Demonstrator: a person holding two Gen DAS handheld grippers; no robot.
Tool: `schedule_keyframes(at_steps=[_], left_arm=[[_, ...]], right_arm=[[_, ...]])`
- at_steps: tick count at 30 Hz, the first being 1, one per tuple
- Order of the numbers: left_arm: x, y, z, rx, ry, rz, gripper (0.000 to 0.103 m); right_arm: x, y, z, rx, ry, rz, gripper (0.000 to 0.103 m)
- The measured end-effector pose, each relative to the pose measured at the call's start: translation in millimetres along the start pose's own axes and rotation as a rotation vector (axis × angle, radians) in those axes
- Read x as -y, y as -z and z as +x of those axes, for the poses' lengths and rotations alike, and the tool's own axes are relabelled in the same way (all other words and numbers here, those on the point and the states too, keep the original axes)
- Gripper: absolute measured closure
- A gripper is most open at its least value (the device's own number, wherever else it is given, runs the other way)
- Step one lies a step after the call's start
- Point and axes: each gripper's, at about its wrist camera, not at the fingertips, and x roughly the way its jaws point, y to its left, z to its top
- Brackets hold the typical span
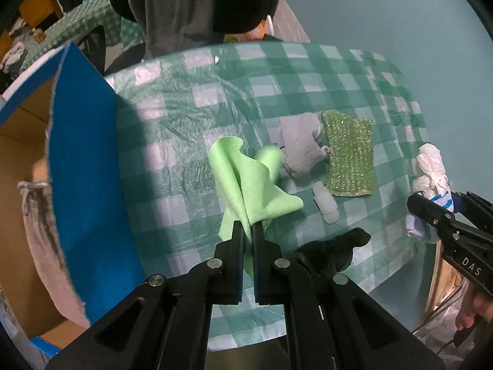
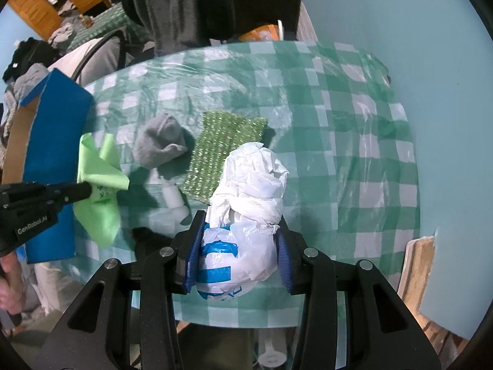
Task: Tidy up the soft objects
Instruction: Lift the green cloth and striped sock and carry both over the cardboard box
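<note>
Grippers in both hands carry soft things above a round table draped in a green-and-white checked plastic cloth (image 1: 185, 98); the left gripper (image 1: 249, 226) points down at the table, its black fingers pinched almost together on a thin bright-green microfibre cloth (image 1: 246, 178), which fans upward and outward from the pads in loose folds; from the right wrist view the same cloth hangs from that gripper's tip beside a blue-sided cardboard box (image 2: 52, 141) at the left edge of the table; the right gripper (image 2: 238, 246) stands partly open, its blue-padded fingers pressed against both sides of a crumpled white plastic bag with blue printed stripes (image 2: 246, 203), knotted near its middle and bulging above the pads; the bag fills the gap between the fingers and is clear of the table. On the cloth between the two grippers lie a balled grey sock (image 2: 160, 145), a flat sparkly green woven scouring cloth (image 2: 225, 148) just beside it, and a small white translucent bottle-like object (image 1: 325, 202) near the scouring cloth's lower corner; a dark fuzzy black item (image 1: 332, 249) rests close to the table's near edge, partly hidden by the left gripper's frame. A pale towel-like fabric (image 1: 43, 240) lies inside the box. A person in dark clothing stands behind the table's far side; a bare hand (image 2: 9, 289) shows at the left gripper's handle.
</note>
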Motion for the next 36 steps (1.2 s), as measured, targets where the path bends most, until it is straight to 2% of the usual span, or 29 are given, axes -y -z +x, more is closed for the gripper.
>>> schedule_keyframes(at_steps=[10, 22, 36], left_arm=[[3.5, -0.6, -22.3, 0.060, 0.000, 0.006, 0.099], [-7.3, 5.9, -70.9, 0.146, 0.000, -0.010, 0.099], [-26.6, 18.4, -120.9, 0.248, -0.057, -0.024, 0.099]], right_arm=[[-20.0, -3.2, -23.7, 0.046, -0.008, -0.056, 0.062], [-51.2, -9.2, -47.6, 0.093, -0.042, -0.134, 0.062], [-93.0, -23.9, -77.1, 0.151, -0.075, -0.229, 0.062]])
